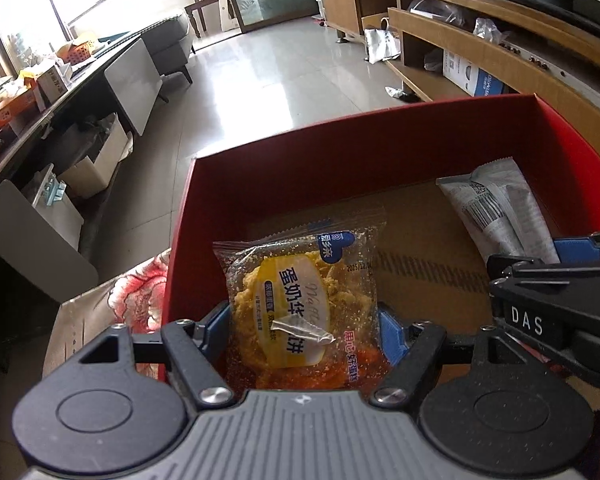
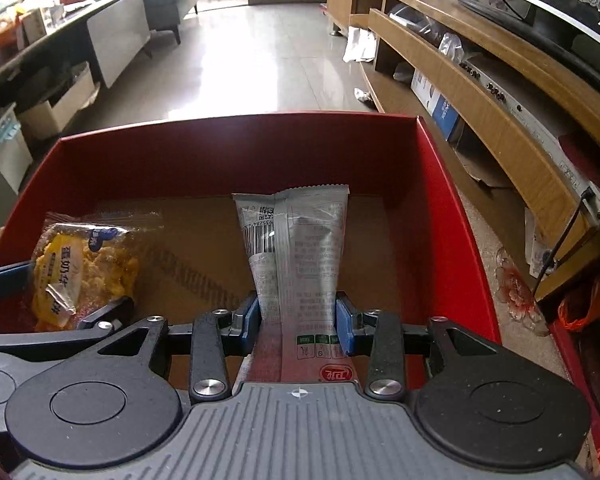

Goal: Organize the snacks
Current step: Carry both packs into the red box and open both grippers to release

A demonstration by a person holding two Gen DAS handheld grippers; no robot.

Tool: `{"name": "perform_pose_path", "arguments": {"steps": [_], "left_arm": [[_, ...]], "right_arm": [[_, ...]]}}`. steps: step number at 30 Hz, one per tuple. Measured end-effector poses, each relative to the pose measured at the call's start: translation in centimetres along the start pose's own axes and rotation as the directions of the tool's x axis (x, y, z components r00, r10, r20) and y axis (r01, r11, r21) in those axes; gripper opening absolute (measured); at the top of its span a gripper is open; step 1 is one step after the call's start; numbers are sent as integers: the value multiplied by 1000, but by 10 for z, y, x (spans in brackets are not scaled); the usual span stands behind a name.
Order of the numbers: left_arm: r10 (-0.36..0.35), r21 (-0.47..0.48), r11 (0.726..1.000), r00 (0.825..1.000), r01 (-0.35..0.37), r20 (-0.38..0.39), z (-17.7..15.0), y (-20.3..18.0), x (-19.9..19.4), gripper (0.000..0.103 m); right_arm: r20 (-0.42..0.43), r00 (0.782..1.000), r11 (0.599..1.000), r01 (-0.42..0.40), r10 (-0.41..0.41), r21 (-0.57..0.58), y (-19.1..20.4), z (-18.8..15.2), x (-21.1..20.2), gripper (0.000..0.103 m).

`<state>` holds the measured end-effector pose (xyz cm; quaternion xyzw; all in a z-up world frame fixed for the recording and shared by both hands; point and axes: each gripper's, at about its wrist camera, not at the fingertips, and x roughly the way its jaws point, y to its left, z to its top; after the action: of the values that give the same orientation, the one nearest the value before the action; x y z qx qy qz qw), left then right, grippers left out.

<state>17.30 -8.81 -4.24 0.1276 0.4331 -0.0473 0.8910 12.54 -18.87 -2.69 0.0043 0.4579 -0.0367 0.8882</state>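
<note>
A clear packet of yellow waffle biscuit [image 1: 300, 292] sticks out between the blue pads of my left gripper [image 1: 305, 326], which is shut on it over the left part of a red box [image 1: 340, 148]. My right gripper [image 2: 298, 318] is shut on a long silver snack pack [image 2: 300, 248] that reaches forward over the box's brown floor [image 2: 204, 232]. In the right wrist view the waffle packet [image 2: 84, 268] and a left finger [image 2: 8, 278] show at the left. In the left wrist view the silver pack [image 1: 496, 216] and the right gripper's body show at the right.
The red box's walls [image 2: 452, 208] rise around both packets. It rests on a flowered cloth [image 1: 136, 288]. Beyond lie a tiled floor [image 1: 268, 76], a wooden TV cabinet [image 2: 480, 92] on the right and a cluttered dark counter [image 1: 28, 120] on the left.
</note>
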Motion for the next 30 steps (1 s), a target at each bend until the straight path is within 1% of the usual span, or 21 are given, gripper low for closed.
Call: {"name": "perform_pose_path", "arguments": {"steps": [3,11,14,18,21,25,27,30], "left_arm": [[-12,-18,1000,1000,12,-20,-3,3,-2,73],[-26,-16,1000,998,26,-49,-16,3,-13,74],[-30,-15,999,998,29,-55,-22,2,-17,74],[-30,-16,999,998,29,-50,-25,2,-26,74],[-28,-11,1000,999,28,-25,-23,2,-36,78],[-24,-29,999,1000,24,8,-20,7,-47,82],[-25,-39,999,999,26,22,-19,11,-52,84],[-23,-42,999,999,24,37,-18,14,-57,85]], "right_arm": [[-15,1000,1000,17,-17,-11,0,-2,-3,48],[-56,996,996,61,-65,-71,-1,-15,-11,56],[-70,995,994,66,-73,-90,1,-22,-16,57],[-71,994,991,80,-88,-110,3,-28,-23,61],[-49,995,992,83,-88,-99,3,-28,-32,62],[9,996,992,94,-94,-83,1,-23,-47,63],[35,995,993,95,-93,-73,-1,-20,-51,66],[56,994,993,95,-91,-65,-4,-18,-54,66]]}}
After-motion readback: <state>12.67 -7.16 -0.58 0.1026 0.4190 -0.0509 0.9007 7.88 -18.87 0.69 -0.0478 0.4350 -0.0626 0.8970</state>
